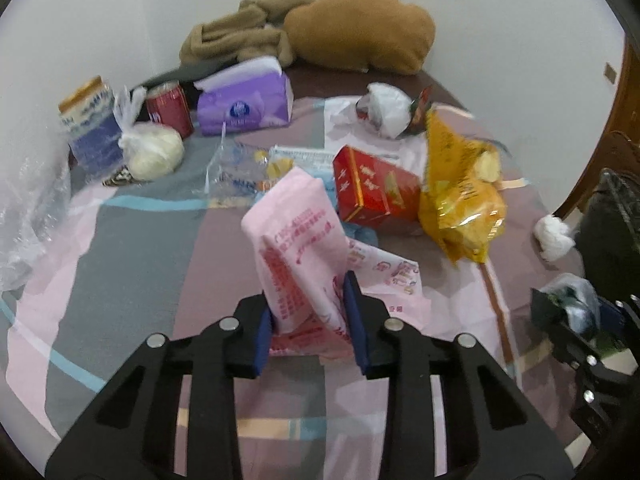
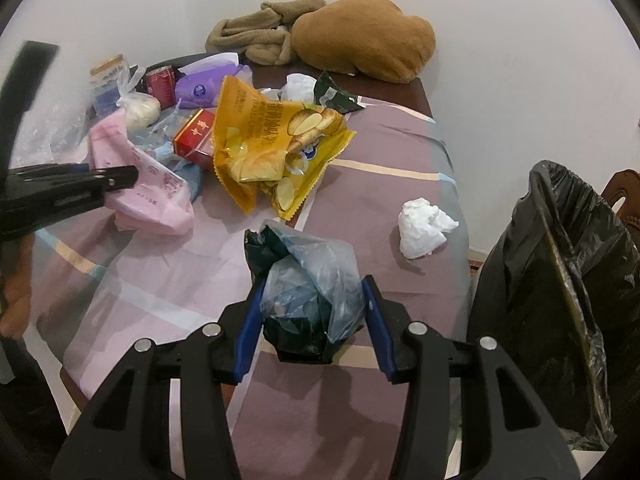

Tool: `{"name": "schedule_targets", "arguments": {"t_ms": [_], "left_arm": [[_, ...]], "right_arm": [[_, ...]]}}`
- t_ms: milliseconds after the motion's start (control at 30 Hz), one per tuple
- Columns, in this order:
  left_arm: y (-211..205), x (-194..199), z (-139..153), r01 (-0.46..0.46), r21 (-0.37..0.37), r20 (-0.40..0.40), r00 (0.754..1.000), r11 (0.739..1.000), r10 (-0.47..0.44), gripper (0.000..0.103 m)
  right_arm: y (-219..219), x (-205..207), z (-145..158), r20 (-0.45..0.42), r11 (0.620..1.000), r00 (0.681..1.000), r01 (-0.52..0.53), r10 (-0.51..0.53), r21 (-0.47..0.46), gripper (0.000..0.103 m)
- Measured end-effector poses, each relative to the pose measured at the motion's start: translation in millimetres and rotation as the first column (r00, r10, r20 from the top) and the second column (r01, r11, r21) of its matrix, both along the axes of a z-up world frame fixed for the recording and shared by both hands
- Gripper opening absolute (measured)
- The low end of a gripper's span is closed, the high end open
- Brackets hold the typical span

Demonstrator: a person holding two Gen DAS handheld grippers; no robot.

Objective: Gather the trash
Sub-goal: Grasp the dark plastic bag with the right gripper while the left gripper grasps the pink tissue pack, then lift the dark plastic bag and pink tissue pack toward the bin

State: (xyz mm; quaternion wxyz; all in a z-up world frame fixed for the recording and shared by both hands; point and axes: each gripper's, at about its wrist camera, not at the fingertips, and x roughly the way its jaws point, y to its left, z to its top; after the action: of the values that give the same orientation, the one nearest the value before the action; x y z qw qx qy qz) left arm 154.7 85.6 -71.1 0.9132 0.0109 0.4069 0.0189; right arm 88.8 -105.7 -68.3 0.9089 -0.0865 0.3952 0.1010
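Between left gripper (image 1: 308, 320) jaws: pink packet (image 1: 296, 240).

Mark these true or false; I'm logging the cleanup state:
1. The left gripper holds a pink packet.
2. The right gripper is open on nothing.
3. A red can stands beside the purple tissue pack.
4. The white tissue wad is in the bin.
1. True: the left gripper is shut on the pink packet.
2. False: the right gripper is shut on a crumpled plastic bag.
3. True: the red can stands beside the purple tissue pack.
4. False: the white tissue wad lies on the bedsheet, beside the black bin bag.
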Motion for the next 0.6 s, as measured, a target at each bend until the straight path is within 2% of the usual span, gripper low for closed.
{"name": "schedule_targets", "arguments": {"t_ms": [233,400,600], "left_arm": [[11.6,-32.3,33.6,0.027,-0.026,0.109,0.994,0.999,-0.024,0.033],[11.1,-47.1,44.8,0.047,-0.022,0.141,0.989,0.999,-0.043,0.033],[-3.4,-57.4,47.3,0.038,0.056,0.165,0.985,0.998,-0.047,0.034]], "right_arm": [[3.2,-10.5,11.3,0.029,1.000,1.000,-0.007,0.007,0.000,0.048],[8.9,-18.4,14.2,0.041,1.000,0.999,-0.022,0.022,0.001,0.048],[8.2,-22.8,15.9,0.050,1.000,0.998,-0.024,0.024,0.000,0.048]]}}
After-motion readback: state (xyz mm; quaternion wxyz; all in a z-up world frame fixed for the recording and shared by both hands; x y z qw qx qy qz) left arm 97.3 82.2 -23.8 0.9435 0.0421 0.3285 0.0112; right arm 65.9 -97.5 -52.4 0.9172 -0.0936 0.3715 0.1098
